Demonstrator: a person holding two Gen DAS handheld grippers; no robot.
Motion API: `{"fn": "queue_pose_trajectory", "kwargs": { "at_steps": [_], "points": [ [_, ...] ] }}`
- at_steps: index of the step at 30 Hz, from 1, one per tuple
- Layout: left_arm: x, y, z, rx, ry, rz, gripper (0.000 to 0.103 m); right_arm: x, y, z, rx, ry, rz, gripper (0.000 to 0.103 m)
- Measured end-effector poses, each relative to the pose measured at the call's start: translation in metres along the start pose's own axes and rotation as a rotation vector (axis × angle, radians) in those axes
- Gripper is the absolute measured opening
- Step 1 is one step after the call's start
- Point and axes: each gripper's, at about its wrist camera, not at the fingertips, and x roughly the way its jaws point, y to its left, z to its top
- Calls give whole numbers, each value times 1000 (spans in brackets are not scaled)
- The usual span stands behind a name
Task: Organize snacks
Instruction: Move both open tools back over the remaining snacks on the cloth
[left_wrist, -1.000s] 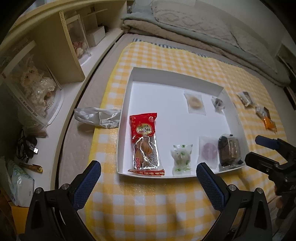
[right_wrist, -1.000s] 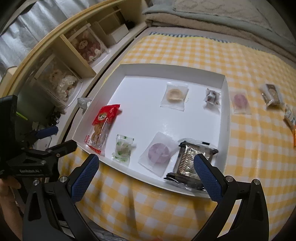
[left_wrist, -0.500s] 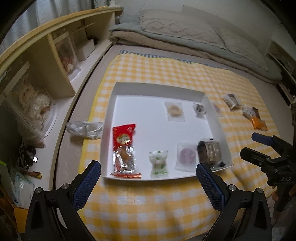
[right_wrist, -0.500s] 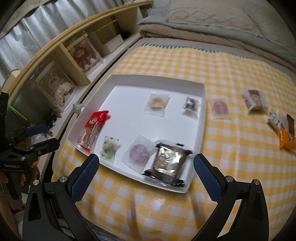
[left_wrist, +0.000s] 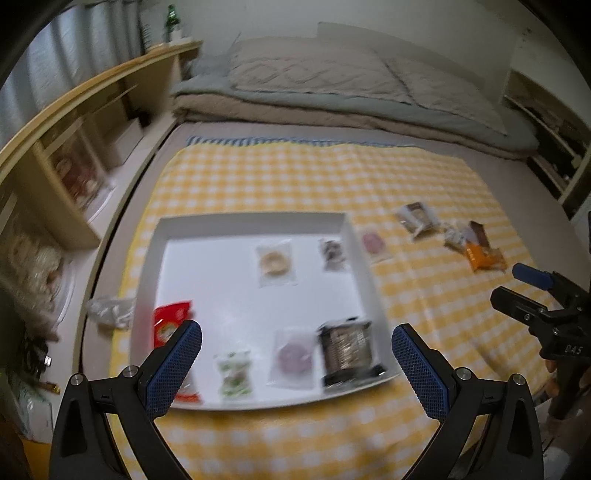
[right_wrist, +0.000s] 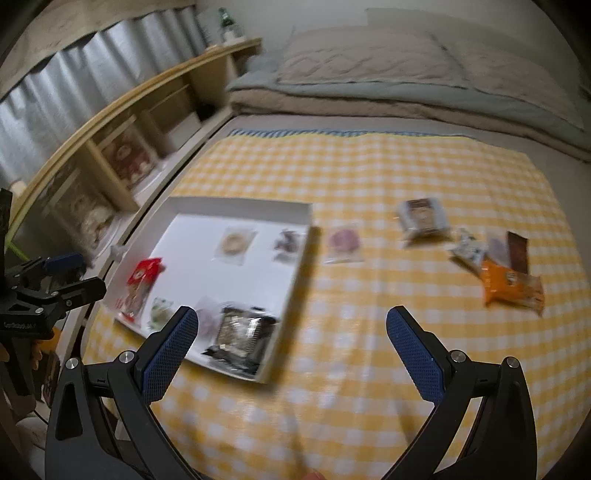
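tray (left_wrist: 255, 220): we've got six snacks inside it
loose snacks (right_wrist: 511, 284): on the checked cloth (right_wrist: 369, 177), right of the tray
left claw (left_wrist: 293, 360): wide open, empty
right claw (right_wrist: 291, 341): wide open, empty

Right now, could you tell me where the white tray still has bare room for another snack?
The white tray is barest in its far-left part, between the ring cookie packet and the red packet, and across its middle. Its near edge is crowded: the green-white packet, purple packet and dark foil pack sit in a row.
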Motion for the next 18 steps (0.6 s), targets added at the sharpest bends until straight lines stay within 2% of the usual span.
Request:
{"fn": "queue_pose_trajectory", "kwargs": {
  "at_steps": [8, 18],
  "points": [
    [24, -57, 23, 56, -16, -54, 103, -23, -59, 3, 62, -34, -62, 103],
    [76, -109, 54, 61, -18, -105, 103, -46, -127, 6, 127, -68, -135, 103]
  ]
}}
